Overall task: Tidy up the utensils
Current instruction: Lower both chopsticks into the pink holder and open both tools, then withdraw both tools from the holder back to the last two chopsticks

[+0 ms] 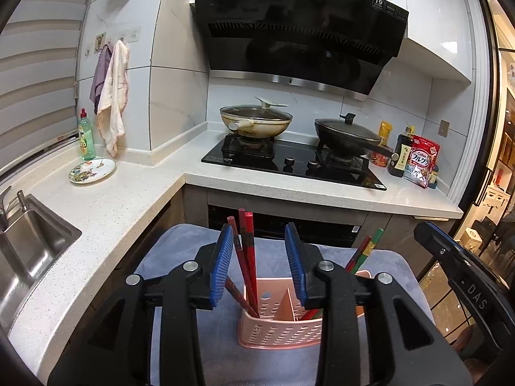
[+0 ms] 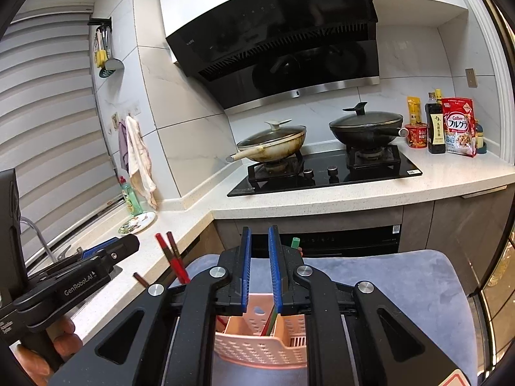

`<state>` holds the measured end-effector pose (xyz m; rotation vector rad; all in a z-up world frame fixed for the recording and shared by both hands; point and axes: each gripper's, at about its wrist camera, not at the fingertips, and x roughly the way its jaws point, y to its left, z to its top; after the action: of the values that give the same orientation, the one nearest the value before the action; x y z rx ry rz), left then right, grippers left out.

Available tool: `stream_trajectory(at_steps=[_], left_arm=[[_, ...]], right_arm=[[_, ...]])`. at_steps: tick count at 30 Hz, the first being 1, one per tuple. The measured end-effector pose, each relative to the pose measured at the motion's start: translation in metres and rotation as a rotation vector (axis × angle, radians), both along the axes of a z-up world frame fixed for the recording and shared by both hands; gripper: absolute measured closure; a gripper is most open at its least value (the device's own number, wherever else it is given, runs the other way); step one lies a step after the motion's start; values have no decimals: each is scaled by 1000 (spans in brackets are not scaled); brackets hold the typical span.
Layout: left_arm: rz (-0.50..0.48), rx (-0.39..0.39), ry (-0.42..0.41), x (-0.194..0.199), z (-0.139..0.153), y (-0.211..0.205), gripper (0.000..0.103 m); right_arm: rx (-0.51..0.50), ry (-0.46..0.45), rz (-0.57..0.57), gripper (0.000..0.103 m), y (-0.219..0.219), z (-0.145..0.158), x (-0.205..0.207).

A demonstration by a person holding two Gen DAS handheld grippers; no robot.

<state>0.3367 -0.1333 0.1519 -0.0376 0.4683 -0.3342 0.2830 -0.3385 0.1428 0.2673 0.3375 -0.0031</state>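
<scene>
Chopsticks (image 1: 246,251), red and dark, lean toward eleven o'clock in the left compartment of the pink utensil holder (image 1: 280,331), seen from our left wrist. We hold the left gripper (image 1: 259,263) with its blue pads parted, touching nothing. More chopsticks (image 1: 363,251) tilt toward one o'clock from the right compartment. The holder stands on a blue-grey cloth (image 1: 396,276).

From our right wrist, the right gripper (image 2: 259,268) hovers above the utensil holder (image 2: 257,347), pads narrowly apart and clear of a green-tipped chopstick (image 2: 295,242) beyond them. Our left gripper (image 2: 109,251) sits at nine o'clock, beside red chopsticks (image 2: 172,257).
</scene>
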Motion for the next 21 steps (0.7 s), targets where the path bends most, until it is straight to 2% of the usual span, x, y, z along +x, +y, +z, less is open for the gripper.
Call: stream_trajectory(at_steps=[7, 10, 14, 21], left_arm=[[2, 28, -8, -36, 2, 18, 55], [6, 66, -1, -56, -7, 26, 54], [-1, 97, 33, -83, -28, 39, 54], [1, 159, 116, -129, -79, 63, 53]], right_arm=[[5, 32, 32, 90, 11, -7, -46], [12, 68, 47, 90, 17, -20, -67], [-39, 113, 49, 90, 33, -37, -96], [-52, 192, 81, 90, 61, -71, -148]])
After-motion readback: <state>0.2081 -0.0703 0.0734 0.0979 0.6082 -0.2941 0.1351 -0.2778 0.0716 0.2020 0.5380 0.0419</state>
